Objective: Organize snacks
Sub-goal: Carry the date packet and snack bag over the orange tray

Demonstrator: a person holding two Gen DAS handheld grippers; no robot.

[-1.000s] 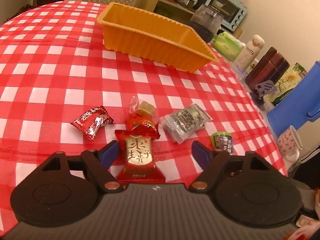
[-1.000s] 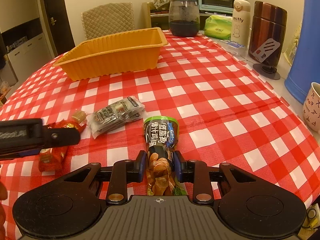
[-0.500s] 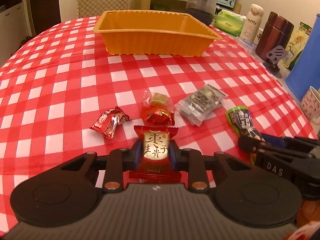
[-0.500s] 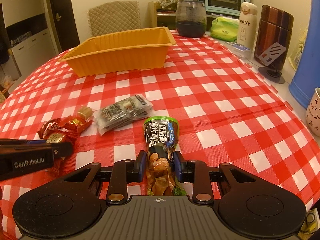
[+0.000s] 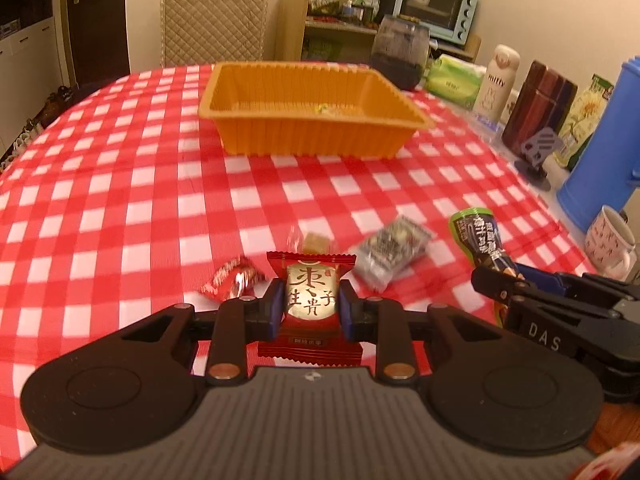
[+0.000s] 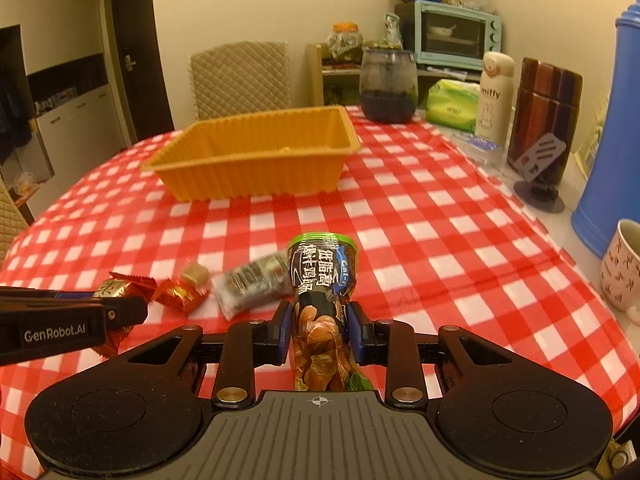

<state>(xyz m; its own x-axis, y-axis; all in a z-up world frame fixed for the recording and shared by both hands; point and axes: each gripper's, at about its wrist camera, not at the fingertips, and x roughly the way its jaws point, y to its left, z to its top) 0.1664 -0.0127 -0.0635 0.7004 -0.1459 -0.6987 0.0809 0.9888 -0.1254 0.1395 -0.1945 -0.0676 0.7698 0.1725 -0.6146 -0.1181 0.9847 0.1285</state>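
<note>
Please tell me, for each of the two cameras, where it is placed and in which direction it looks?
Left wrist: sits behind the left gripper, faces the orange tray; its fingers clamp a red date candy; the right gripper shows beside it.
Right wrist: sits behind the right gripper, faces the tray too; clamps a green-topped snack pouch; the left gripper shows.
Shared: tray, checkered tablecloth, silver packet.

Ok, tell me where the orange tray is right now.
The orange tray sits on the far side of the checkered table, centre in the left wrist view, left of centre in the right. The dark glass jar stands just behind its right end.
</note>
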